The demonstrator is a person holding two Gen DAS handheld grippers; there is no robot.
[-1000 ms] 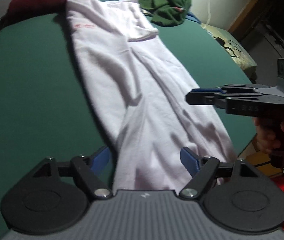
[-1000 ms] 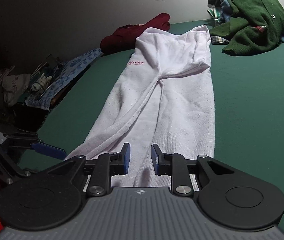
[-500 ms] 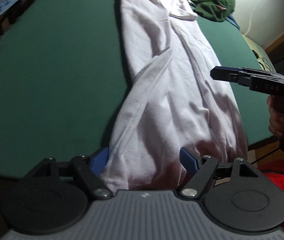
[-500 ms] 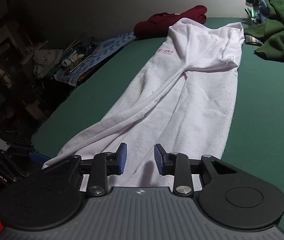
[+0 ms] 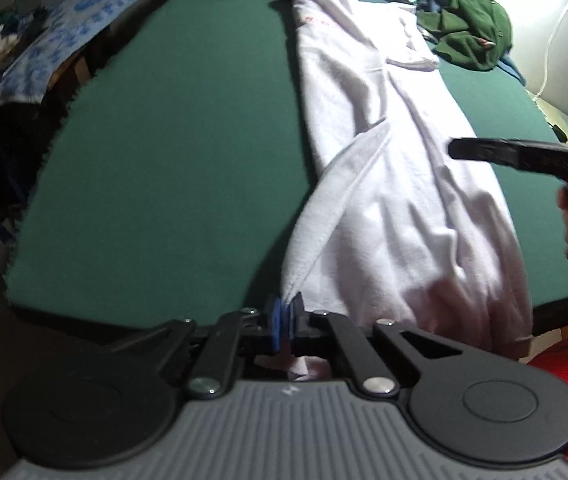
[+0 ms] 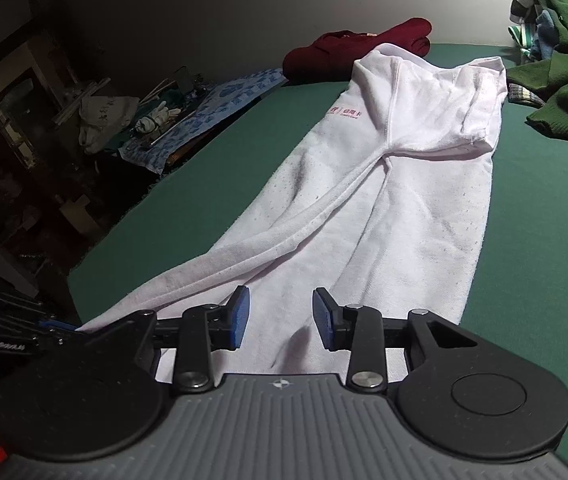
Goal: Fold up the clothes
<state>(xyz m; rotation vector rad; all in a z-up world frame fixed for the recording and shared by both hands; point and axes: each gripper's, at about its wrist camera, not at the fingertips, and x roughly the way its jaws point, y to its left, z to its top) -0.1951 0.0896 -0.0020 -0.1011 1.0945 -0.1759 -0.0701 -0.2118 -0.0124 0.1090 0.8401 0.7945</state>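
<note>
White shirt (image 6: 384,200) lies lengthwise on the green table (image 5: 172,160), its long sides already folded in toward the middle so it forms a narrow strip, collar end far and hem end near, the hem hanging a little over the near edge. That shape suits a fold along its length, bringing the hem toward the far end, though the pictures alone do not settle how far the folding has gone. The left gripper (image 5: 286,322) has its blue pads pressed together on the near left corner of the hem, with a tuft of white cloth showing behind them, so the corner is held fast for lifting. The right gripper (image 6: 280,318) hovers over the near right part of the hem with its jaws apart and nothing between them, seemingly placed to take the matching corner so both ends rise evenly. Beyond the shirt's far end lies a dark red garment (image 6: 364,46), folded flat as far as can be told, and at the far right a loose heap of green clothes (image 6: 556,68). No basket, box or other container shows on the table; off its left side a blue patterned cloth (image 5: 56,52) covers a lower, cluttered surface.
</note>
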